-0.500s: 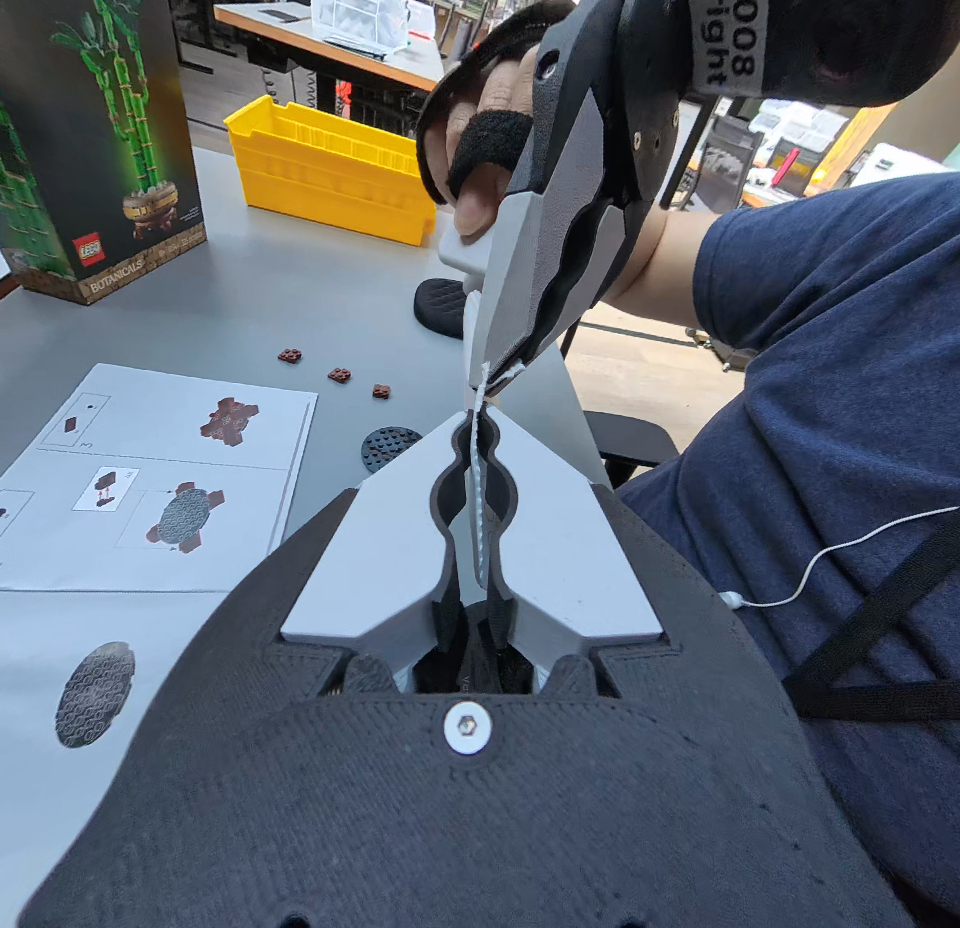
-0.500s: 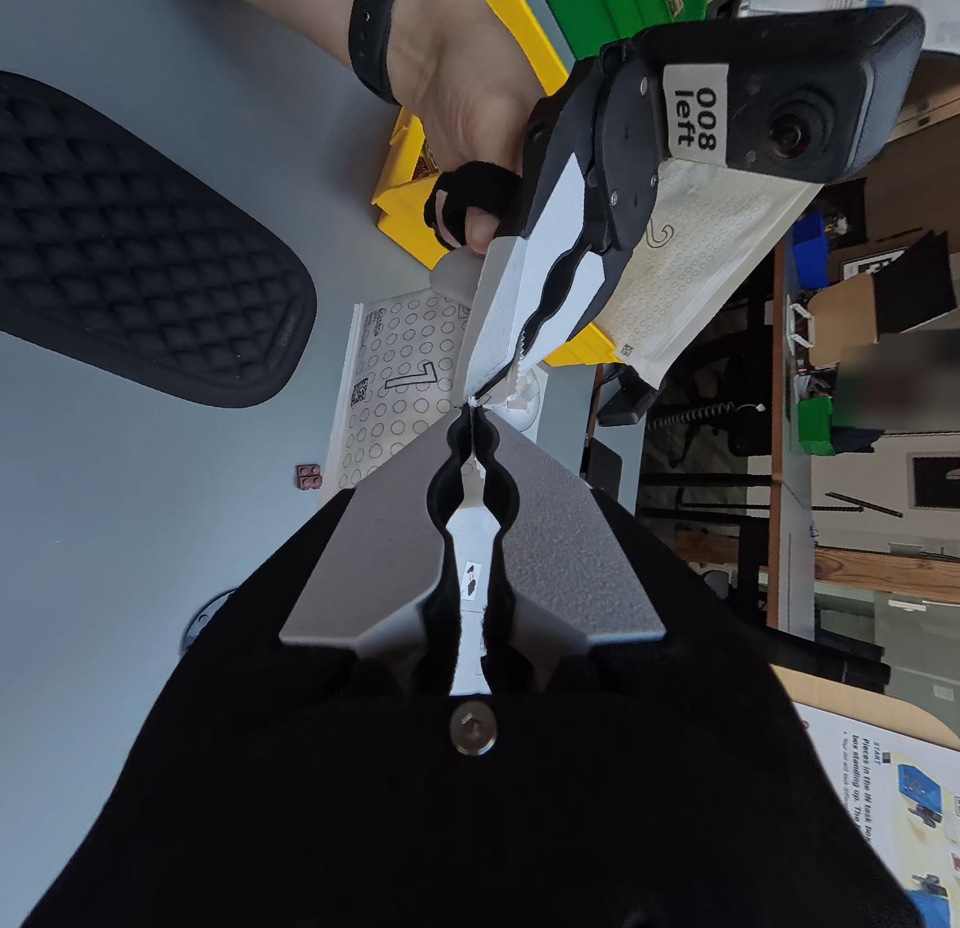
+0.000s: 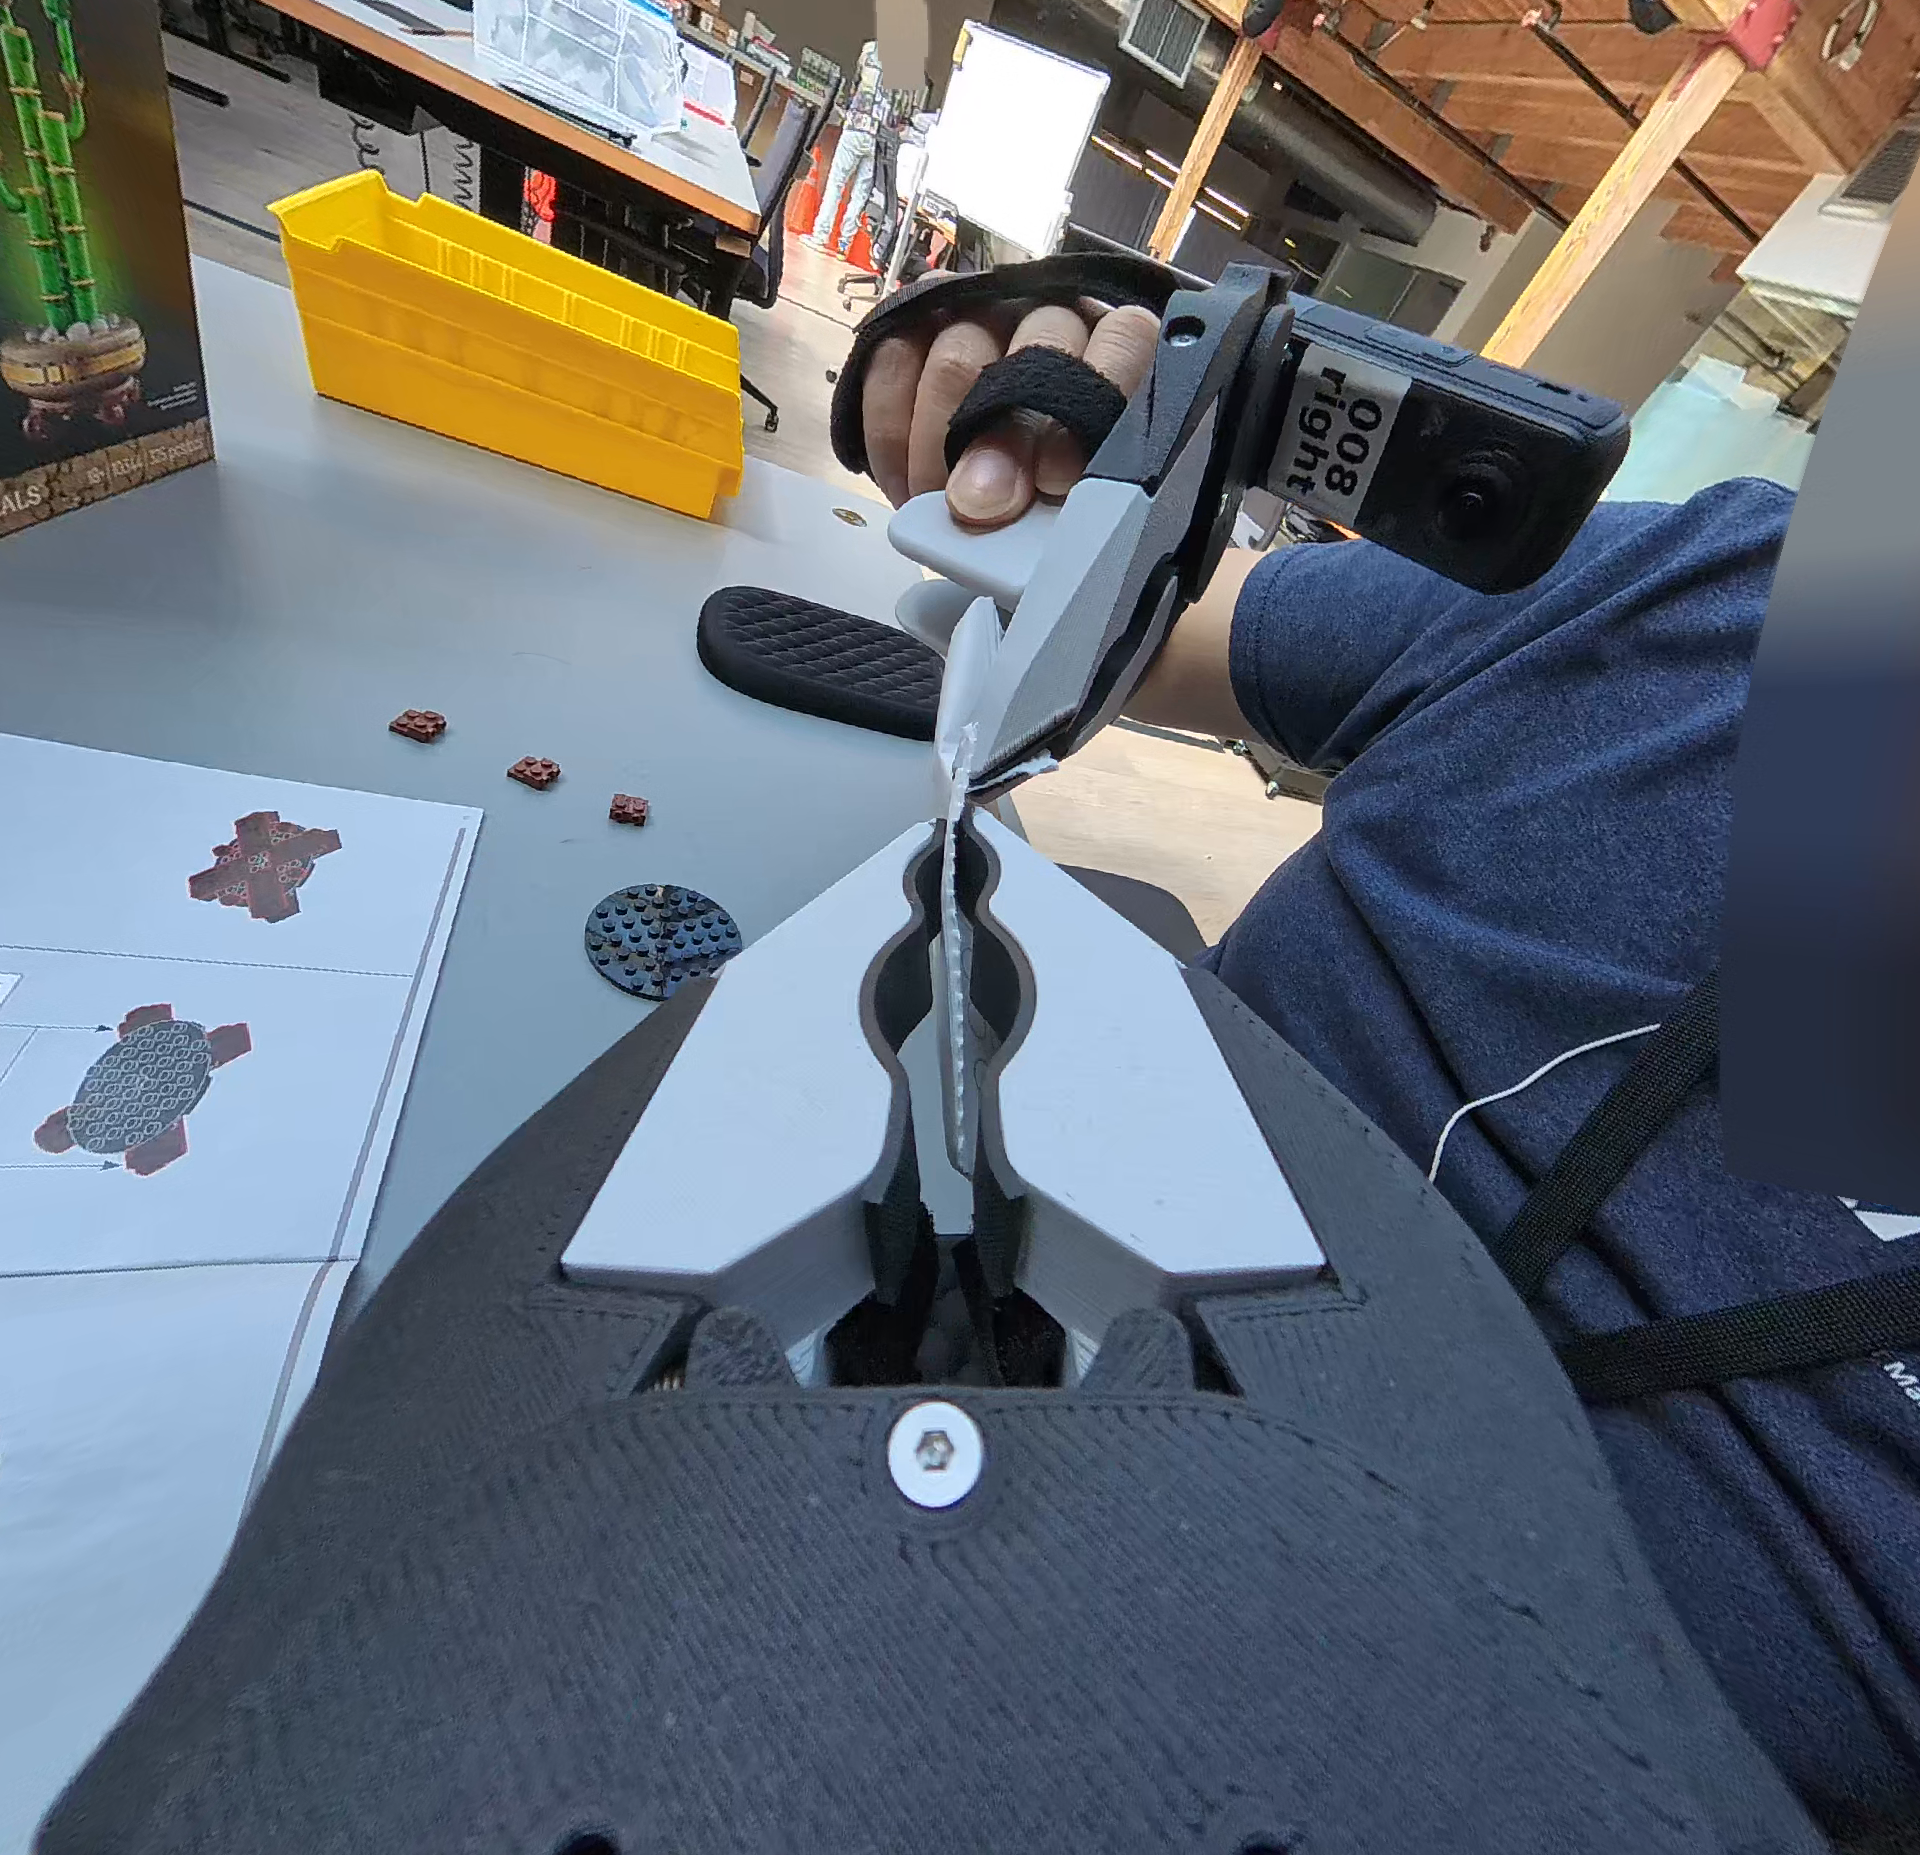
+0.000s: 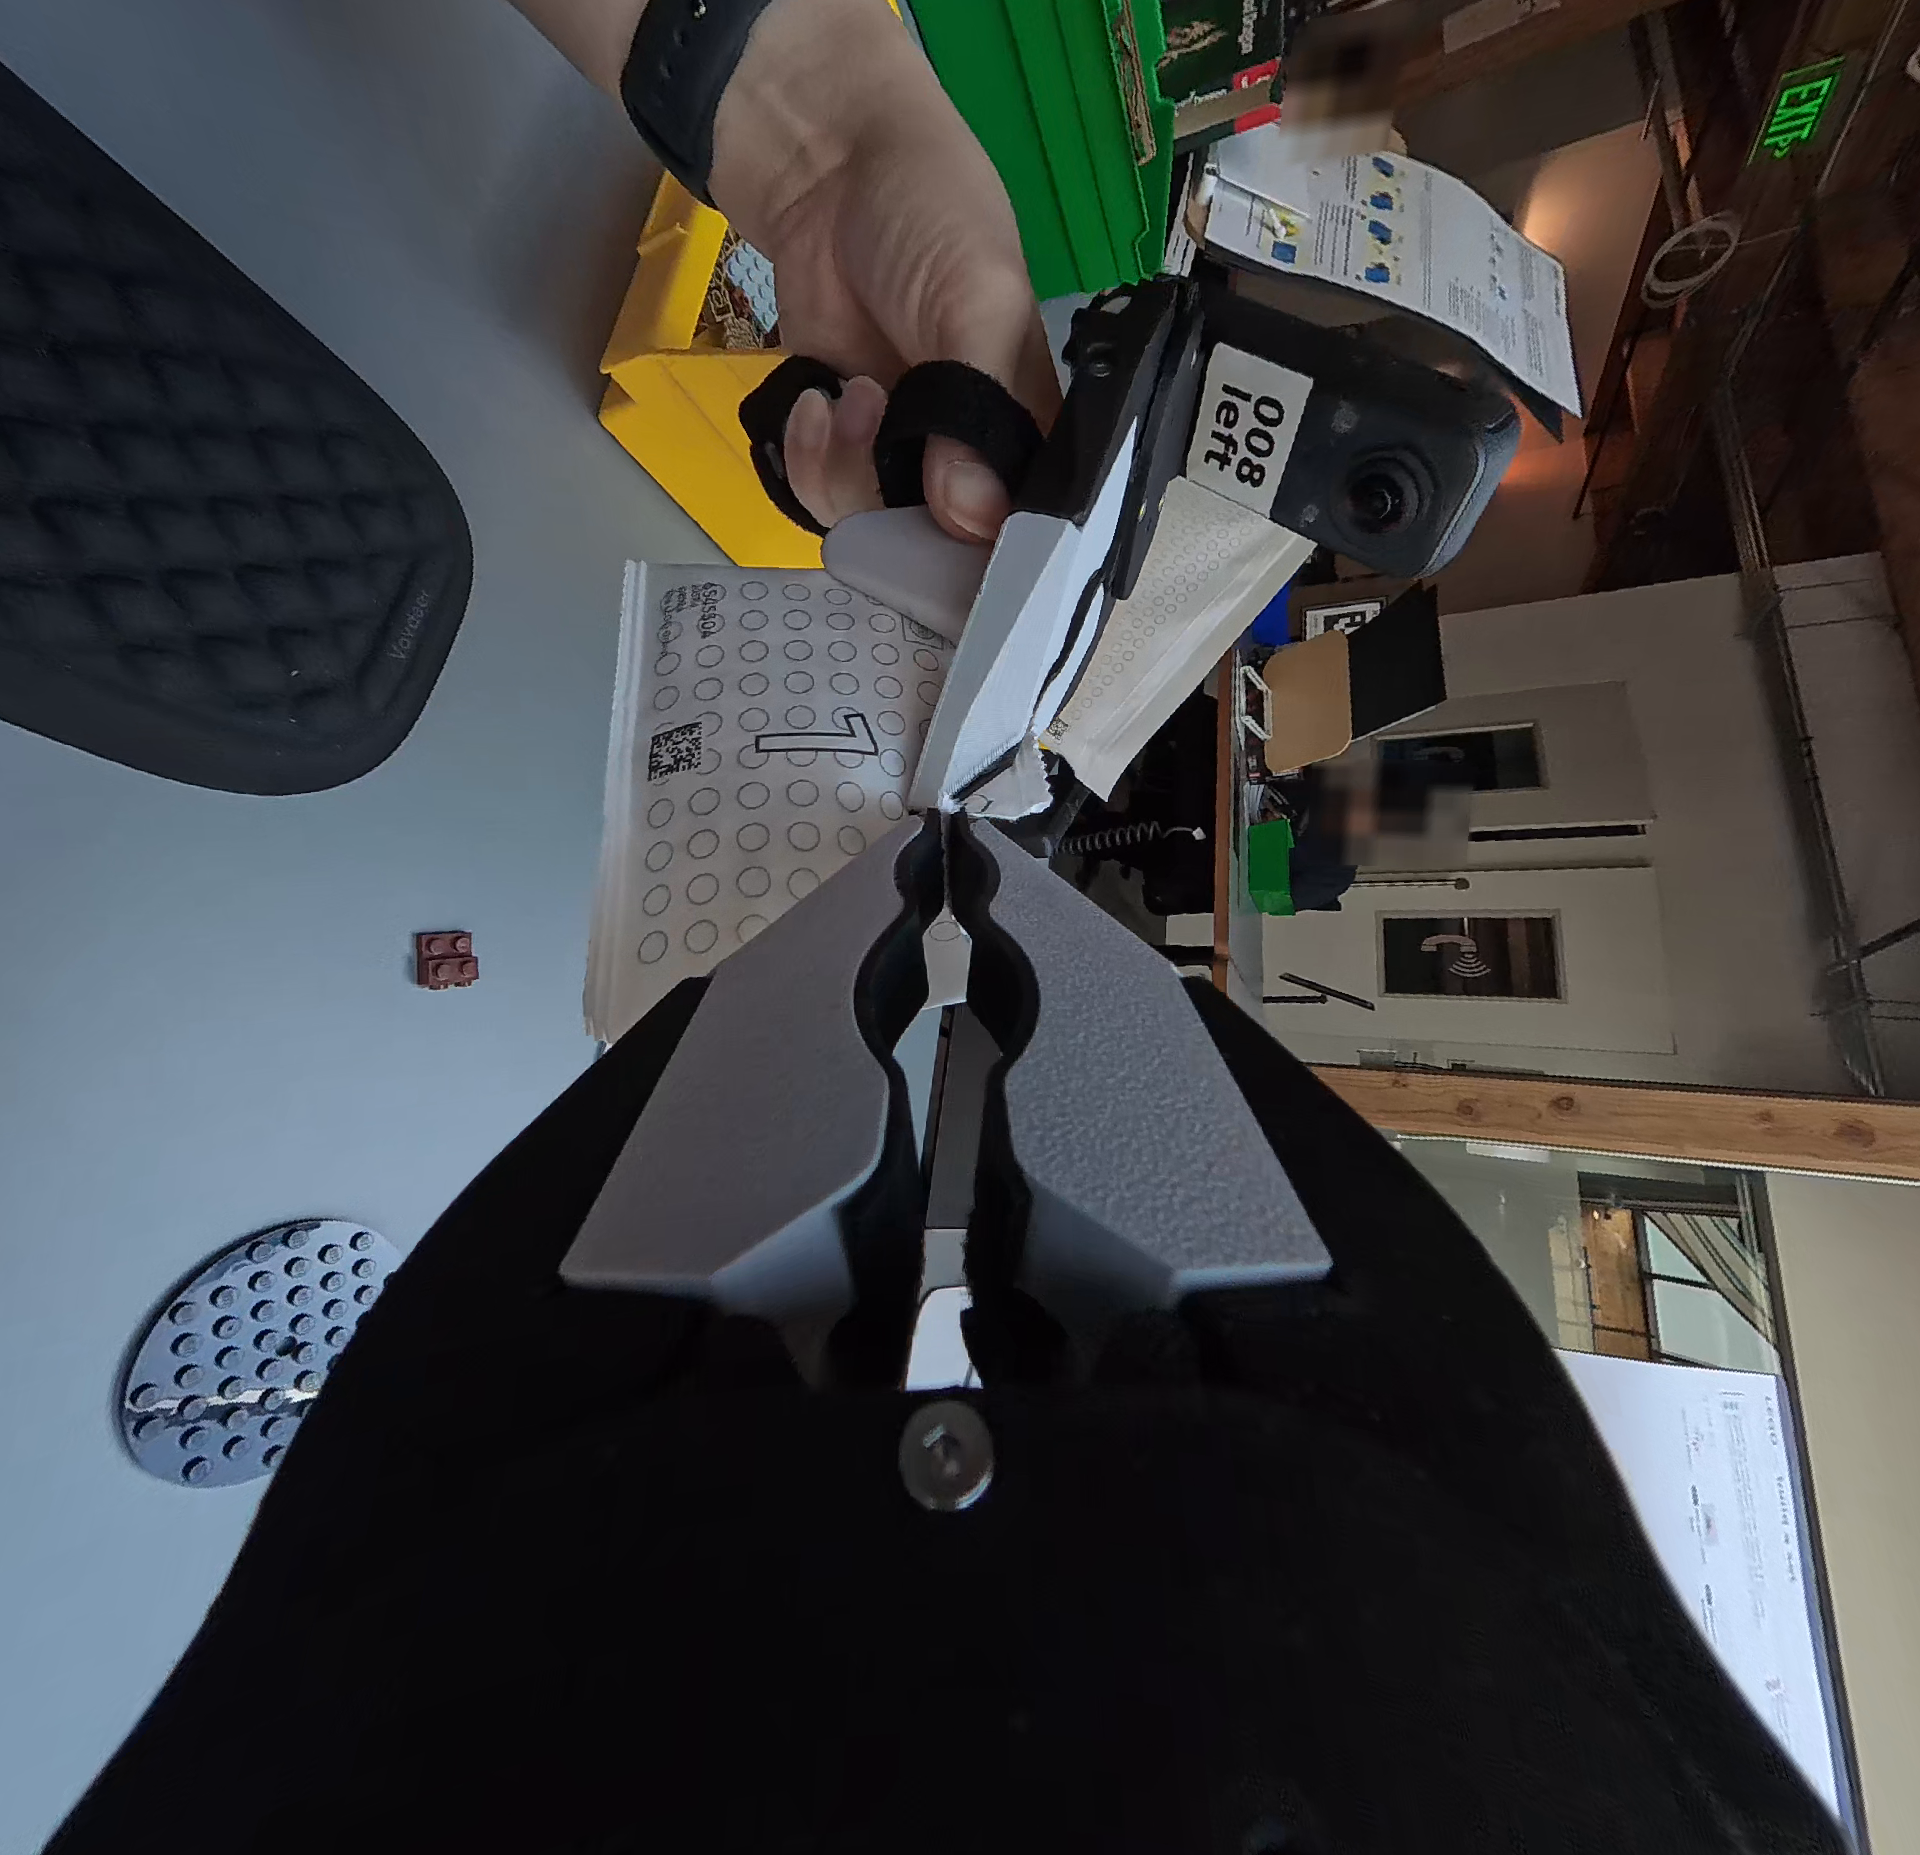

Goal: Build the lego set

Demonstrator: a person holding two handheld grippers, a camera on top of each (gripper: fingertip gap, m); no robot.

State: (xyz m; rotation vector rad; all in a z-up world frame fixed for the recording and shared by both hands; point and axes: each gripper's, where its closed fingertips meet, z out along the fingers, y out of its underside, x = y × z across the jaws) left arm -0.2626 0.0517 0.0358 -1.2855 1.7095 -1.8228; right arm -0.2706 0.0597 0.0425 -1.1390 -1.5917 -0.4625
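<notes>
The left tool [image 3: 951, 839] is clenched on the edge of a white paper parts bag [image 4: 769, 766], and the right tool [image 4: 948, 826] is clamped on the same bag tip to tip with it, the bag apparently torn between them. Beyond the bag, on the grey surface [image 3: 416, 600], three small reddish-brown bricks [image 3: 535, 771] are seen, with a black round studded plate [image 3: 661, 939] nearer and an instruction booklet [image 3: 208, 1005] to its left. A yellow bin [image 3: 499, 340] stands farther behind.
</notes>
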